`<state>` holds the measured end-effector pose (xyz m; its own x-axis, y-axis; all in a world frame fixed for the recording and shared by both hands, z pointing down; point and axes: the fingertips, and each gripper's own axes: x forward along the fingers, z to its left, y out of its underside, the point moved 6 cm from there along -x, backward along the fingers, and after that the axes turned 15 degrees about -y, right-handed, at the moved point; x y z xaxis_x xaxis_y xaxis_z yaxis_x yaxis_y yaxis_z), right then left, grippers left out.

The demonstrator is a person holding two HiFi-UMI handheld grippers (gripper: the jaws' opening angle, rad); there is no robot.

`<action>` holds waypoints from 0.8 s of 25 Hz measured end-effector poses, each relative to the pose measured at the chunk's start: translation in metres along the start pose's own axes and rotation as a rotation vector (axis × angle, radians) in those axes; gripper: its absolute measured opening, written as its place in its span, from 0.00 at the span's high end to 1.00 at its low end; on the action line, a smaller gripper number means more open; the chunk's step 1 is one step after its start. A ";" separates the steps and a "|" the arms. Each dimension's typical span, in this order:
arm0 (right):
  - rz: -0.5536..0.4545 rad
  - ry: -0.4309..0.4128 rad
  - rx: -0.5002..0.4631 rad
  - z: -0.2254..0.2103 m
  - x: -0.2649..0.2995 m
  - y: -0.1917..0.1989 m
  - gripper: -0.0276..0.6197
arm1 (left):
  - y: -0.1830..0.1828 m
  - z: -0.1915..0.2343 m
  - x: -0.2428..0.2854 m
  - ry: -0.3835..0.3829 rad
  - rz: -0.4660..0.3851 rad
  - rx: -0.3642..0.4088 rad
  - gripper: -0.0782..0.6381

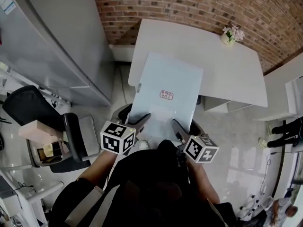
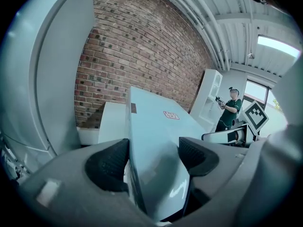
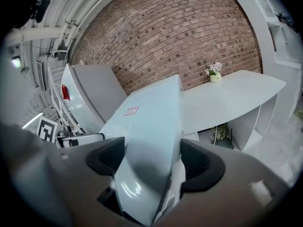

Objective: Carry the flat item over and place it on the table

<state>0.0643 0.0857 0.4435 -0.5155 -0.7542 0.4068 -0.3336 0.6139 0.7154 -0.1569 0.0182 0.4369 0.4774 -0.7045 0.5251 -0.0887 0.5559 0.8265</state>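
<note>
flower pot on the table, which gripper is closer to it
Right. The right gripper holds the near edge of the white board on the side toward the flower pot; the left gripper holds the same edge farther over, away from the pot.

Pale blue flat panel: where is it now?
The pale blue flat panel sits mid head view, its near edge clamped by the left gripper and right gripper, its far end over the white table.

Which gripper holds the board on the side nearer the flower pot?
The right gripper: it clamps the right near corner of the board, on the same side as the flower pot; the left gripper clamps the left corner.
</note>
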 end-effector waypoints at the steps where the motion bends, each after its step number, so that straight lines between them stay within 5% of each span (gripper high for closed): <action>1: 0.004 -0.003 0.003 0.000 0.003 0.000 0.38 | 0.000 0.003 0.000 -0.005 0.001 -0.003 0.40; 20: 0.062 -0.066 0.023 -0.033 0.107 -0.054 0.38 | -0.041 0.062 0.073 -0.093 0.018 -0.036 0.40</action>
<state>0.0530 -0.0359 0.4673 -0.5862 -0.6981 0.4111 -0.3168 0.6645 0.6768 -0.1731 -0.0832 0.4538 0.3928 -0.7309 0.5581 -0.0641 0.5836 0.8095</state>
